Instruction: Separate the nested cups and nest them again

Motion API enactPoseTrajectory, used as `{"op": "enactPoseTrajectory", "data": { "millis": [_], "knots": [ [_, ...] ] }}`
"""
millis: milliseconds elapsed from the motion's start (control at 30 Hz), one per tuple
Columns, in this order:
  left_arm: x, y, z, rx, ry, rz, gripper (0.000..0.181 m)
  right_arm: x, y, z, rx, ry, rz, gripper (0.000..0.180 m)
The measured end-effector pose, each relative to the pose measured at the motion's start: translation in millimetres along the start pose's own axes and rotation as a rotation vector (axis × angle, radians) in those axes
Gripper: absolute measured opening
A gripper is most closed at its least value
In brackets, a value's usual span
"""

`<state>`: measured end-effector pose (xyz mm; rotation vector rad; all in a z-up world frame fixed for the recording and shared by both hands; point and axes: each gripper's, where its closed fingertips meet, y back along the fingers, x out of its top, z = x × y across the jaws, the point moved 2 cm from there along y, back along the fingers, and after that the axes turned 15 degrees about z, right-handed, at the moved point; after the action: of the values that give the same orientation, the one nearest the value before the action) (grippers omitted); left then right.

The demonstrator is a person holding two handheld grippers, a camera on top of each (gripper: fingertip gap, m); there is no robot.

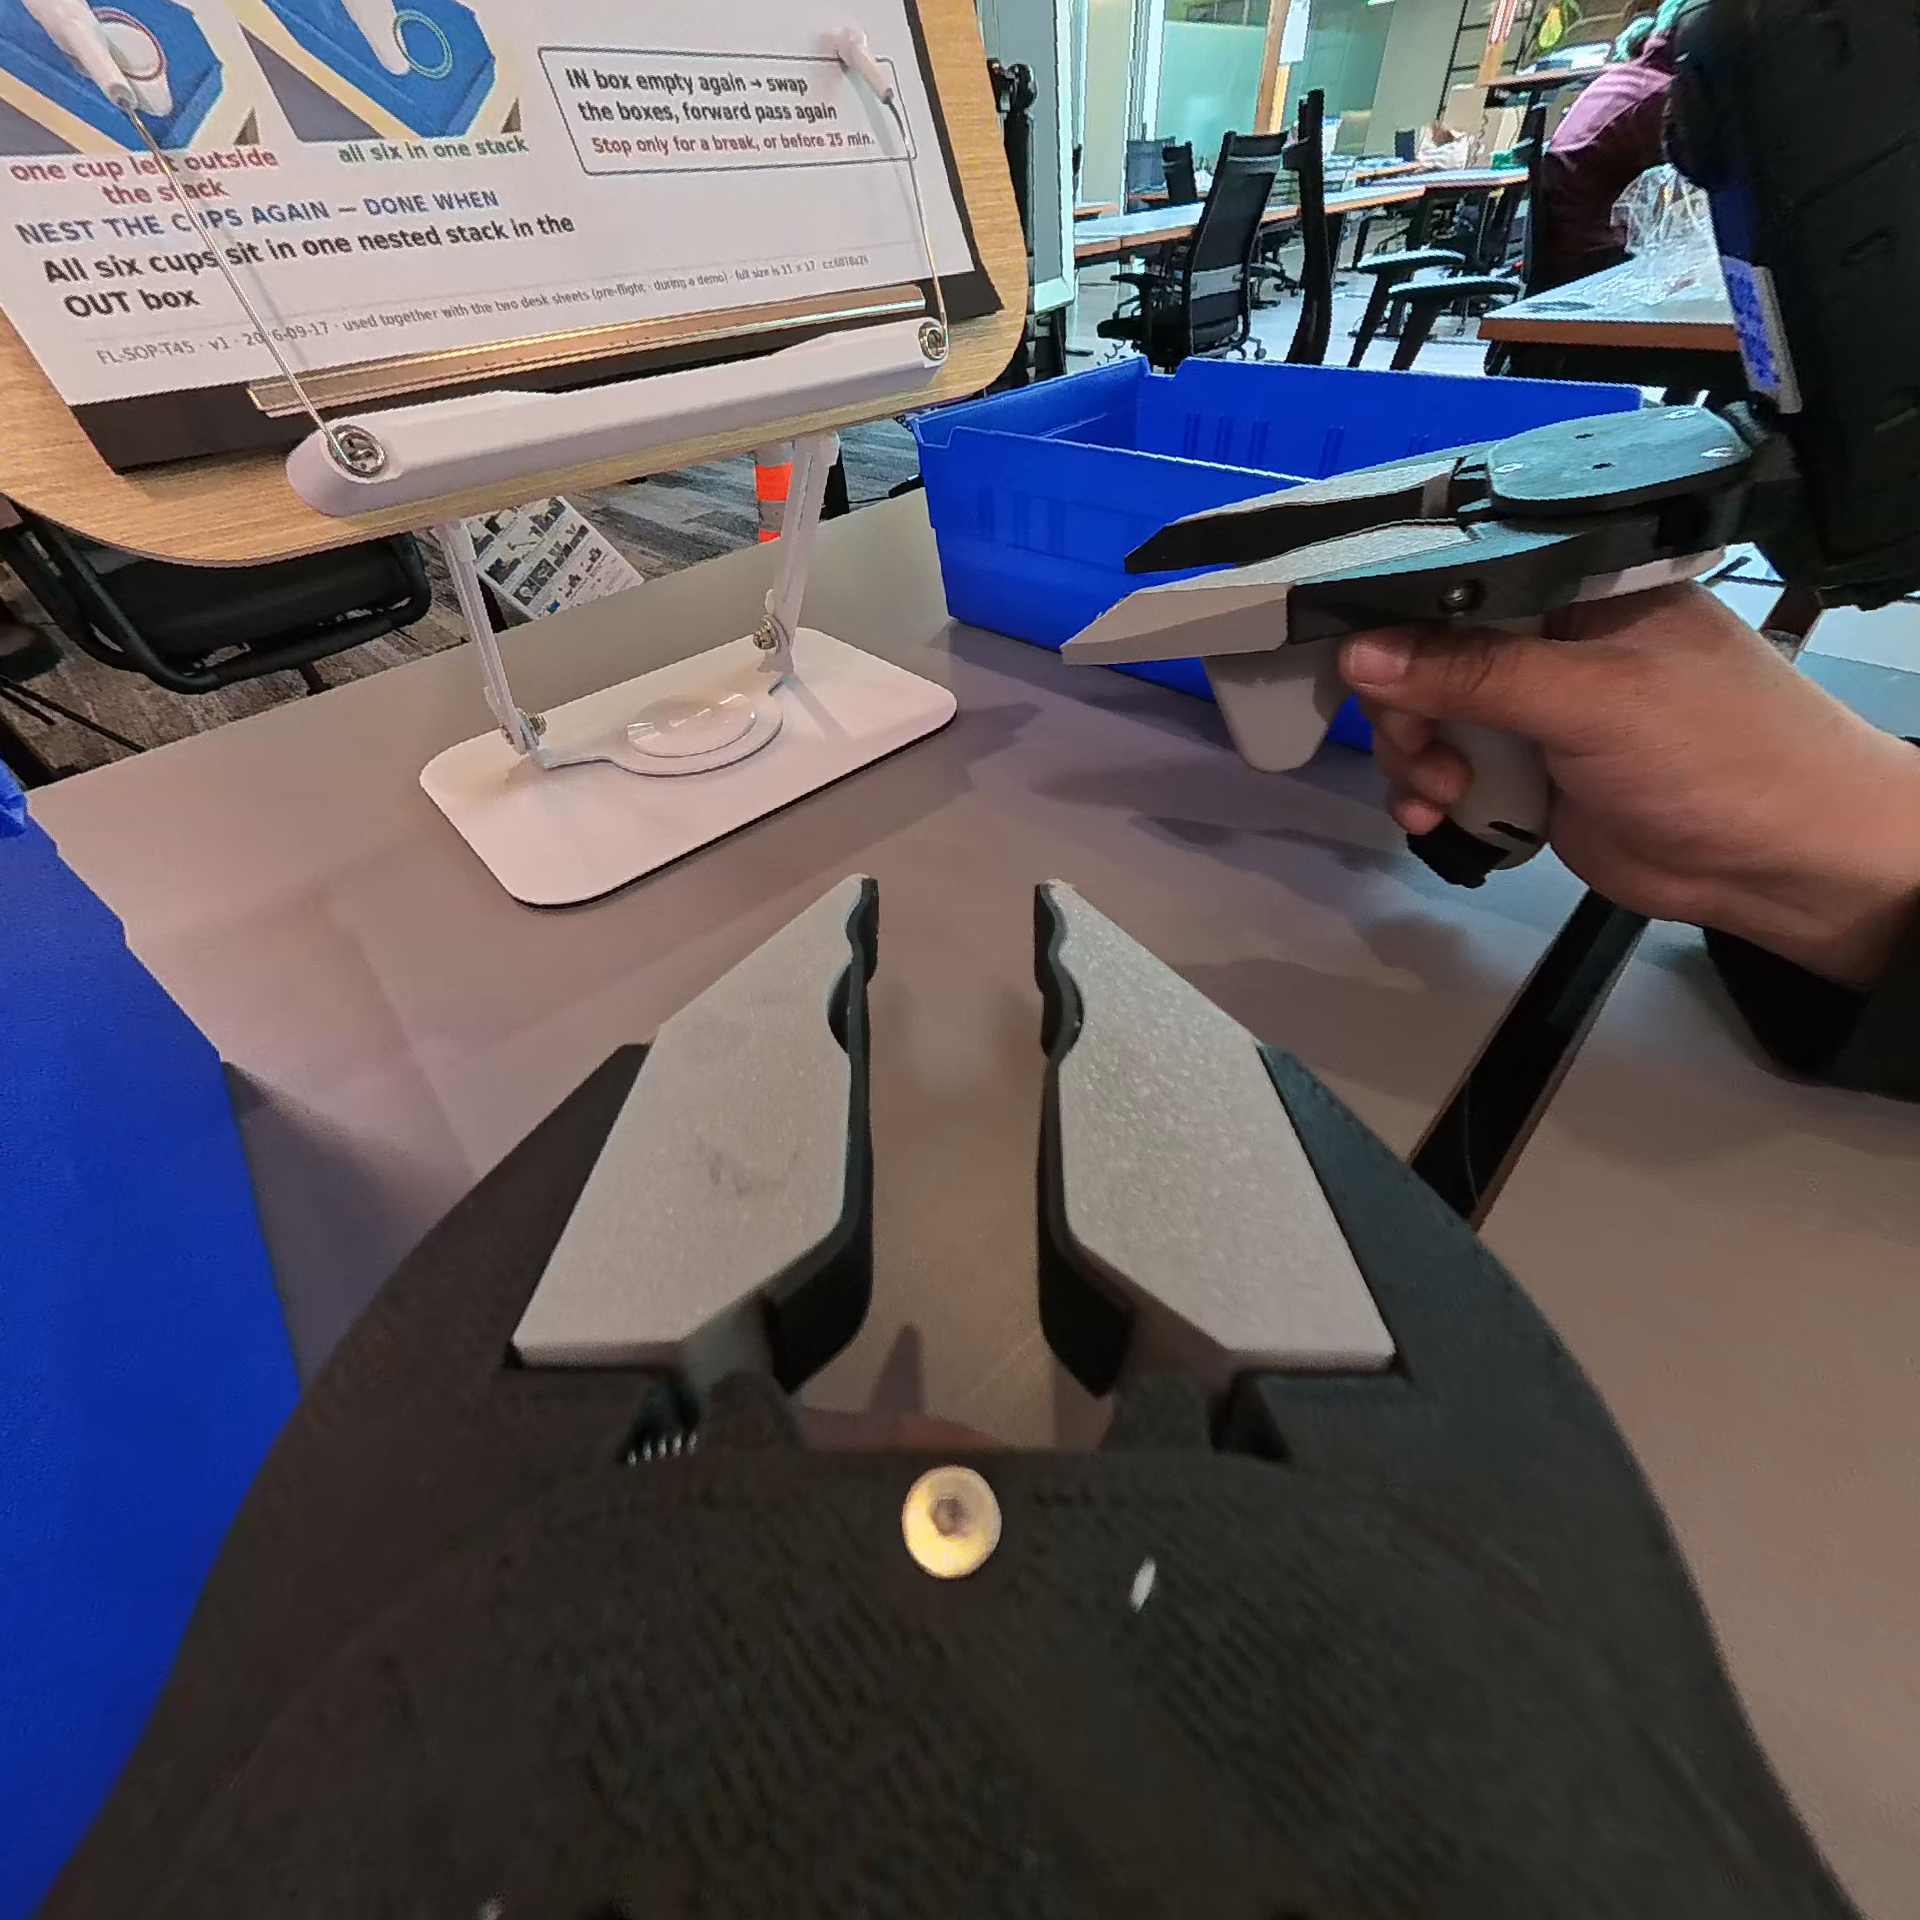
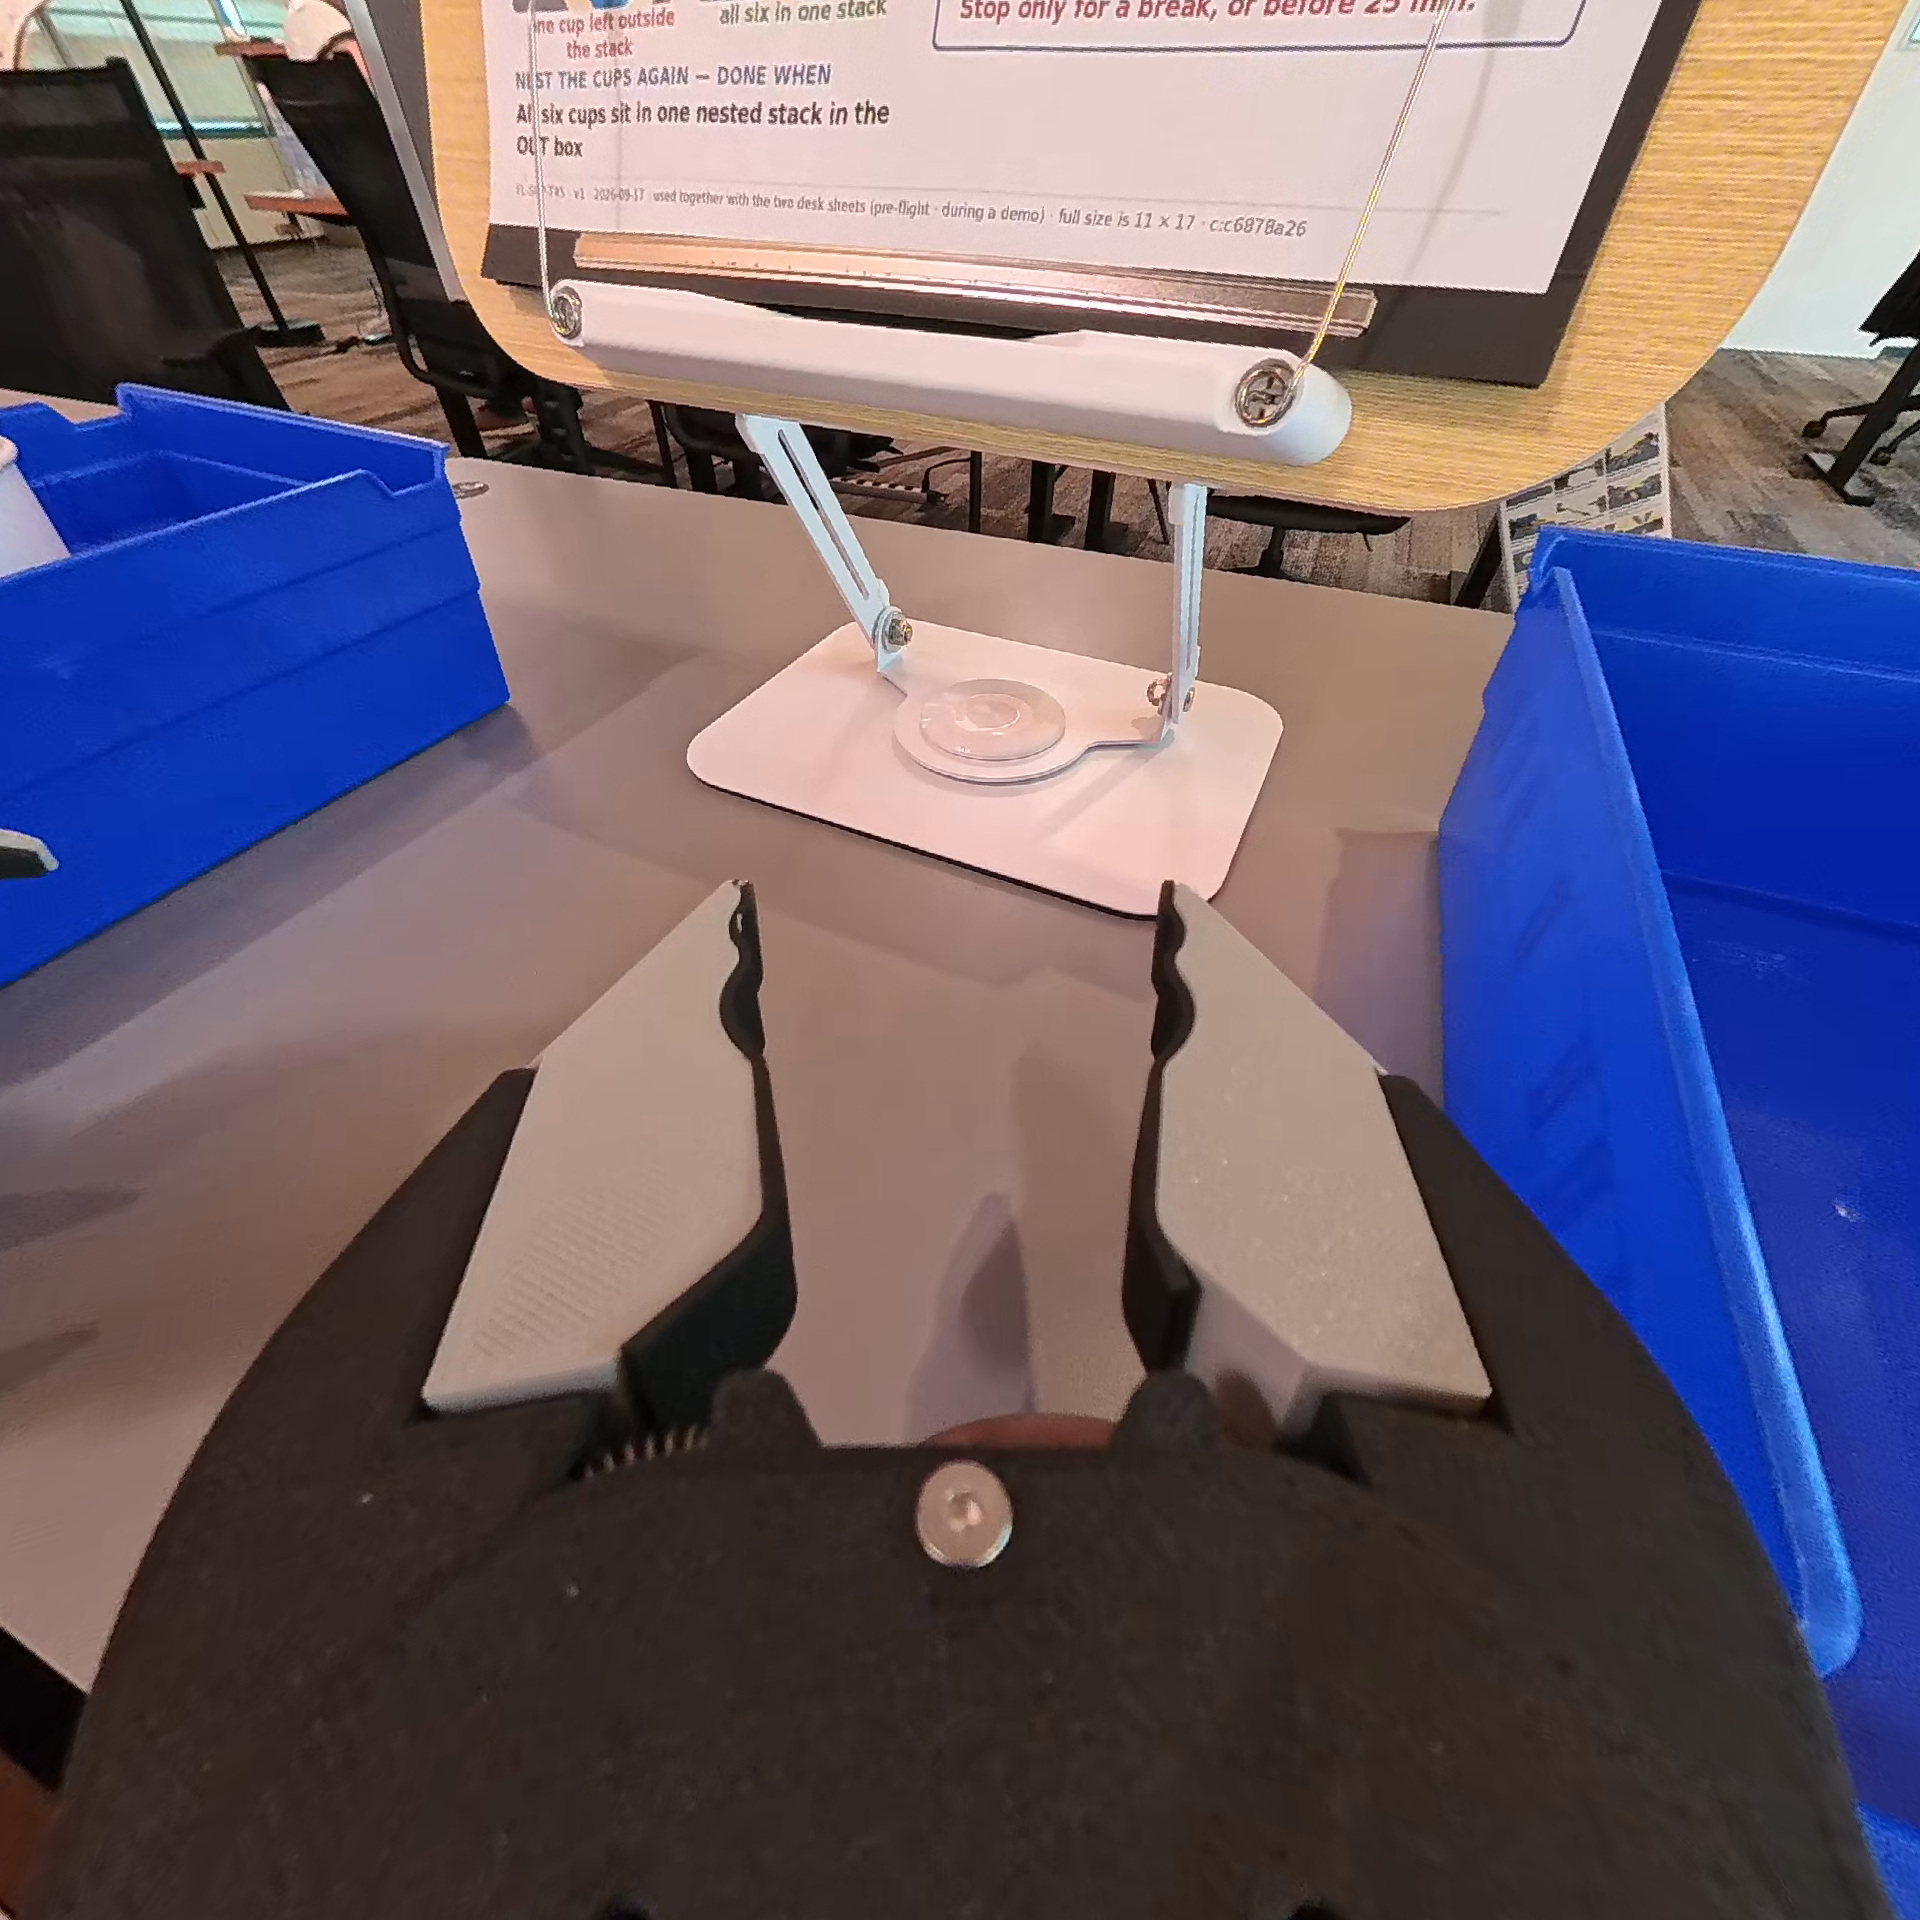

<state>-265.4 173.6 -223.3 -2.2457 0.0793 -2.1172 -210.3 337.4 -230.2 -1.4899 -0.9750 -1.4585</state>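
My left gripper (image 1: pixel 956 899) hovers over the grey table (image 1: pixel 1039 790), its jaws a little apart with nothing between them. My right gripper (image 2: pixel 956 899) is open wider and empty, above the table in front of the stand's base. It also shows in the left wrist view (image 1: pixel 1107 603), held by a hand (image 1: pixel 1621 769) next to the far blue bin (image 1: pixel 1039 499). A sliver of a white cup (image 2: pixel 16 509) shows inside the left blue bin (image 2: pixel 239 644); the rest of it is cut off. No other cup is in view.
A white document stand (image 2: pixel 987 769) holding an instruction sheet stands at the middle back of the table. A second blue bin (image 2: pixel 1662 1039) sits close to the right of my right gripper. A blue bin wall (image 1: pixel 104 1195) is close on my left gripper's left. Office chairs and desks are behind.
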Motion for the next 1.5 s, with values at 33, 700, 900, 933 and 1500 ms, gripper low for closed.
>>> {"op": "enactPoseTrajectory", "data": {
  "millis": [33,700,900,933,1500],
  "knots": [
    [0.0,0.0,0.1,0.000,0.000,0.000,0.028,0.0,0.0,-0.1,0.000,0.000,0.000,0.074],
    [-0.4,-0.4,0.4,-0.001,-0.005,-0.001,0.028,-0.4,-0.2,-0.8,0.002,0.000,-0.002,0.073],
    [-1.5,-0.9,1.4,-0.005,-0.002,-0.005,0.028,-0.1,-0.1,-1.9,0.006,-0.001,0.000,0.073],
    [-1.8,-0.9,1.2,-0.004,-0.002,-0.007,0.028,0.0,-0.1,-2.1,0.007,0.000,0.000,0.073],
    [-1.5,-0.6,0.2,0.002,-0.003,-0.005,0.029,-0.6,-0.2,-6.9,0.030,0.007,-0.002,0.069]
  ]
}}
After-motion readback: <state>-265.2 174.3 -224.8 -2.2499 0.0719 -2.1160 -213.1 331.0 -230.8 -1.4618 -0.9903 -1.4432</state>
